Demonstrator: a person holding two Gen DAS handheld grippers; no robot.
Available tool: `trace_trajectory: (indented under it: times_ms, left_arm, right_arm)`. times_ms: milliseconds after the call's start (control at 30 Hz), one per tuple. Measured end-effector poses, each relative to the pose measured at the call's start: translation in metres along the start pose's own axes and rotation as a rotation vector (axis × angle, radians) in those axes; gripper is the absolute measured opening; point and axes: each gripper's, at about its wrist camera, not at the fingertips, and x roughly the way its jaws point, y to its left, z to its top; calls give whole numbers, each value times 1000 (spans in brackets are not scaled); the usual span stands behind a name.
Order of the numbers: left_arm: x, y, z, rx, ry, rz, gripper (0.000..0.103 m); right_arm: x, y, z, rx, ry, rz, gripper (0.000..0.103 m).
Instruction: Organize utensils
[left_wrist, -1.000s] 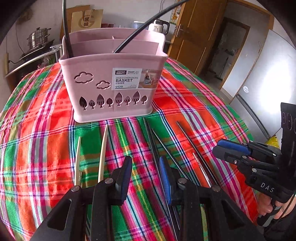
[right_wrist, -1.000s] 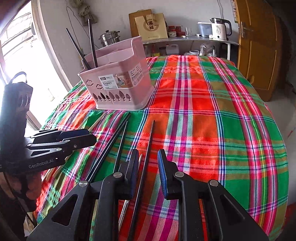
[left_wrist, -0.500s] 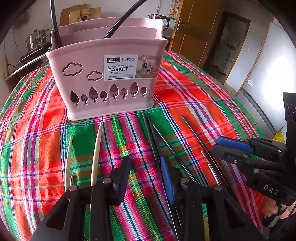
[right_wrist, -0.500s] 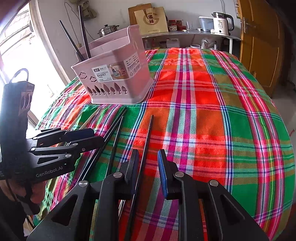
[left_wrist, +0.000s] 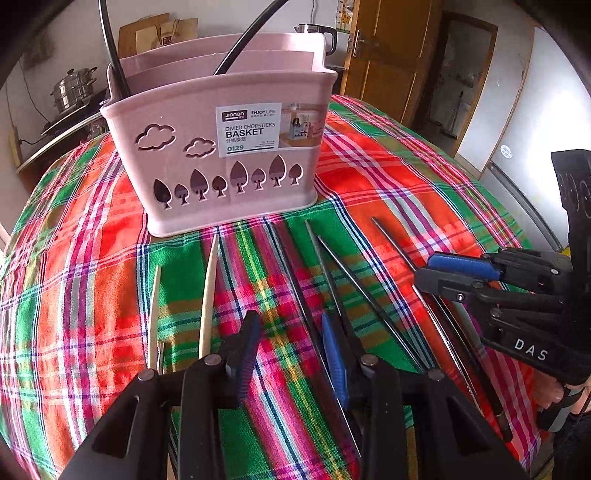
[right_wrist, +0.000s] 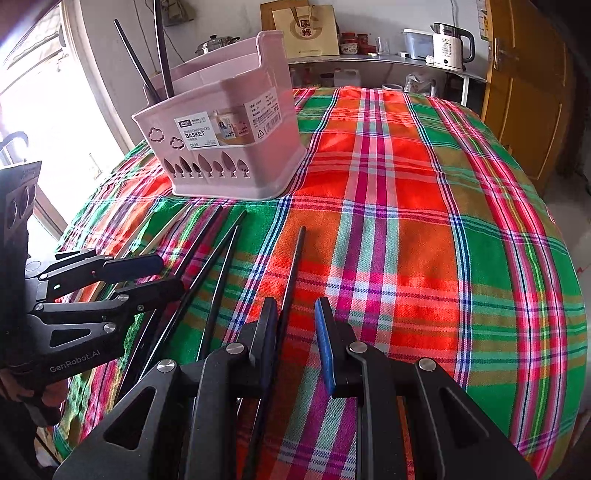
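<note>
A pink chopstick basket (left_wrist: 221, 177) (right_wrist: 229, 147) stands on the plaid tablecloth (right_wrist: 406, 221) with two black chopsticks (left_wrist: 110, 55) leaning in it. In front of it lie two ivory chopsticks (left_wrist: 208, 295) and several black chopsticks (left_wrist: 354, 280), side by side. My left gripper (left_wrist: 290, 343) (right_wrist: 166, 273) is open low over the cloth, between the ivory pair and the nearest black stick. My right gripper (right_wrist: 295, 321) (left_wrist: 424, 269) is open too. One black chopstick (right_wrist: 293, 269) runs on the cloth between its fingers, close to the left one, and no pad presses on it.
A shelf at the back carries a white kettle (right_wrist: 448, 46), jars and a paper bag (right_wrist: 310, 31). A steel pot (left_wrist: 74, 86) sits behind the basket. A wooden door (right_wrist: 524, 92) is at the right. The cloth falls away at the table's right edge.
In the left wrist view the basket has come nearer and fills more of the frame. The right gripper has sunk slightly over the same black chopstick. Nothing was picked up.
</note>
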Motion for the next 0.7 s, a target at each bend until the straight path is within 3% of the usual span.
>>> trace_trajectory:
  times_ms: [367, 500, 667, 700]
  left_arm:
    - [10, -2, 16, 11, 7, 12, 33]
    - [14, 9, 25, -28, 14, -15, 24]
    - [16, 5, 28, -11, 13, 8, 20]
    - [16, 4, 29, -8, 16, 4, 13]
  right_arm:
    - [16, 15, 17, -71, 30, -91, 19]
    - [18, 12, 20, -72, 37, -100, 12]
    - [19, 14, 22, -75, 36, -104, 7]
    - [19, 14, 22, -72, 36, -103, 7]
